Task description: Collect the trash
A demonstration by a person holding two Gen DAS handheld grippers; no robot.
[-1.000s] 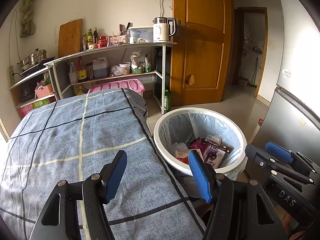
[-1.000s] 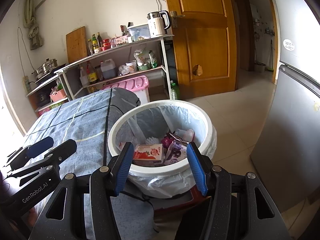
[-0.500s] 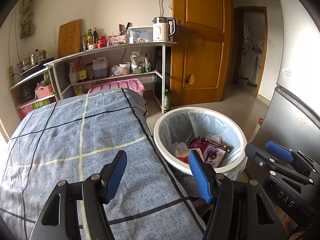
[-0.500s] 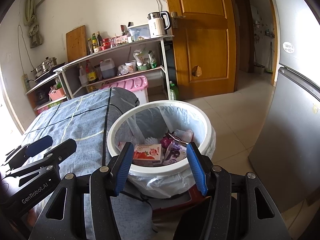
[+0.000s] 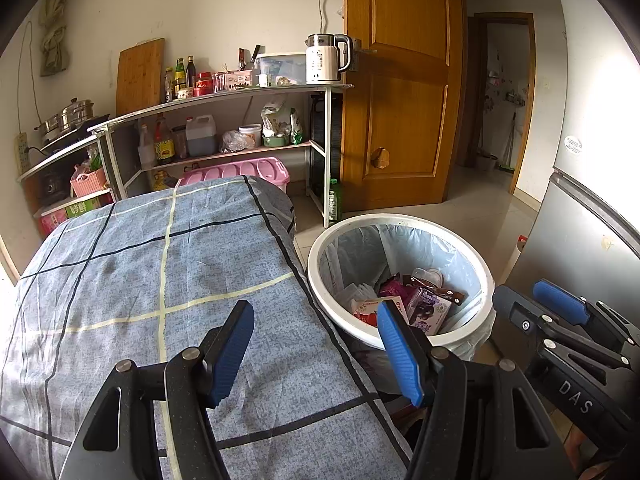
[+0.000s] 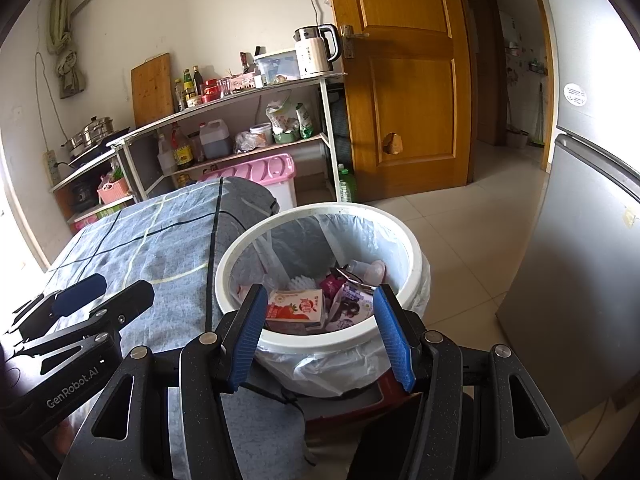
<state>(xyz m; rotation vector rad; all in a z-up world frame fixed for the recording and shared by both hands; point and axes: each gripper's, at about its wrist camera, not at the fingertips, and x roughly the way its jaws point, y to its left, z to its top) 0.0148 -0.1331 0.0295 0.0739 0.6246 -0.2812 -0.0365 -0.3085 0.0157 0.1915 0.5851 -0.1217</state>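
I read "DAS" on the right gripper (image 5: 576, 360) at my four o'clock, and "GenRobot.AI" on the left gripper (image 6: 76, 320) at eight o'clock.
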